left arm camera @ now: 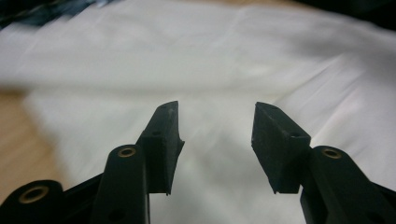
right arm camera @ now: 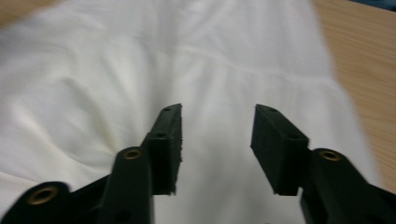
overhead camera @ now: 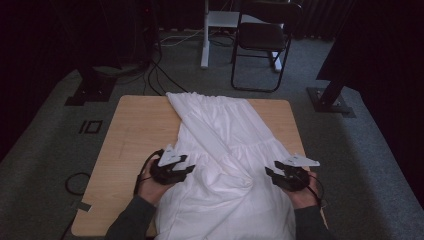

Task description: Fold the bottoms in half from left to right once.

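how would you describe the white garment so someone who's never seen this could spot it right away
Find the light wooden table on the grey carpet. The white garment runs down its middle, gathered band at the far edge, hem spilling off the near edge. It is the only cloth there, rumpled between the two black grippers.

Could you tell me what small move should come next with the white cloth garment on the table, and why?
Probably lower both grippers onto the white cloth garment and pinch its near side edges. The left gripper and right gripper sit at opposite sides of the bunched near part, and each gripper view shows the fingers apart with nothing gripped, just fabric beyond. The wooden table shows beside it.
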`<move>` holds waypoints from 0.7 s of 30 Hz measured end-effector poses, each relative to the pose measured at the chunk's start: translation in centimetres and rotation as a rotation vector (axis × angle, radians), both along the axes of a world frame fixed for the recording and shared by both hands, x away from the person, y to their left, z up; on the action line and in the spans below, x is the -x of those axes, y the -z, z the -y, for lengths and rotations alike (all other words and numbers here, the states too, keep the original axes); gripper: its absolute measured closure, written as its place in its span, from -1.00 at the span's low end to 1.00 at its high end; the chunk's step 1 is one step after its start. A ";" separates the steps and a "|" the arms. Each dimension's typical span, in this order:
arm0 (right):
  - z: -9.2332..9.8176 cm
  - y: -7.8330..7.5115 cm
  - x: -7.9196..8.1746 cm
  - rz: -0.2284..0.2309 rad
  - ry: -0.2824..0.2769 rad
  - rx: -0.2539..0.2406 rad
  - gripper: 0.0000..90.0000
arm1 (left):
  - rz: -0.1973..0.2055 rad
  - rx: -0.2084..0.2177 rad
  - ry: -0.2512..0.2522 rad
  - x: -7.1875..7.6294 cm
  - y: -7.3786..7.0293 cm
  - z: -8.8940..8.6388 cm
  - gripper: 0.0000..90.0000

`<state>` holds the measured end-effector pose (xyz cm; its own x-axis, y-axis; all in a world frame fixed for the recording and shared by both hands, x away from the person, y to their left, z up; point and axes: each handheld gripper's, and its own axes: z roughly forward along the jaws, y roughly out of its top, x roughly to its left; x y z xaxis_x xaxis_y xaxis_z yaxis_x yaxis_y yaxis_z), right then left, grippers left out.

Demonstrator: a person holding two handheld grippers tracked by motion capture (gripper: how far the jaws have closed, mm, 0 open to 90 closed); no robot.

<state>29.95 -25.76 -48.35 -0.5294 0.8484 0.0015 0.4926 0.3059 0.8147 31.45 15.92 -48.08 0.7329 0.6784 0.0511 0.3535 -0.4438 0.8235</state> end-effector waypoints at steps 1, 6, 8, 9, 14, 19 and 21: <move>-0.8 0.0 -0.2 -0.008 -0.020 -0.009 0.22 | 0.000 0.000 0.000 0.0 0.0 0.0 0.13; -4.0 1.0 -1.2 -0.070 -0.093 -0.001 0.10 | -0.053 -0.032 -0.104 0.9 2.6 -3.6 0.11; -5.2 1.8 -1.4 -0.094 -0.120 0.008 0.02 | -0.062 -0.028 -0.127 1.2 3.3 -4.5 0.11; -6.1 2.7 -1.7 -0.121 -0.114 0.060 -0.05 | -0.069 -0.018 -0.136 1.4 3.5 -4.8 0.10; -7.2 4.8 -1.8 -0.212 -0.154 0.124 -0.28 | -0.088 -0.021 -0.143 1.7 4.5 -4.8 0.07; -6.9 5.3 -1.7 -0.223 -0.170 0.128 0.75 | -0.091 -0.015 -0.130 1.5 4.8 -4.1 0.07; -6.3 4.2 -1.3 -0.176 -0.170 0.100 0.88 | -0.093 -0.012 -0.125 1.4 4.9 -3.8 0.06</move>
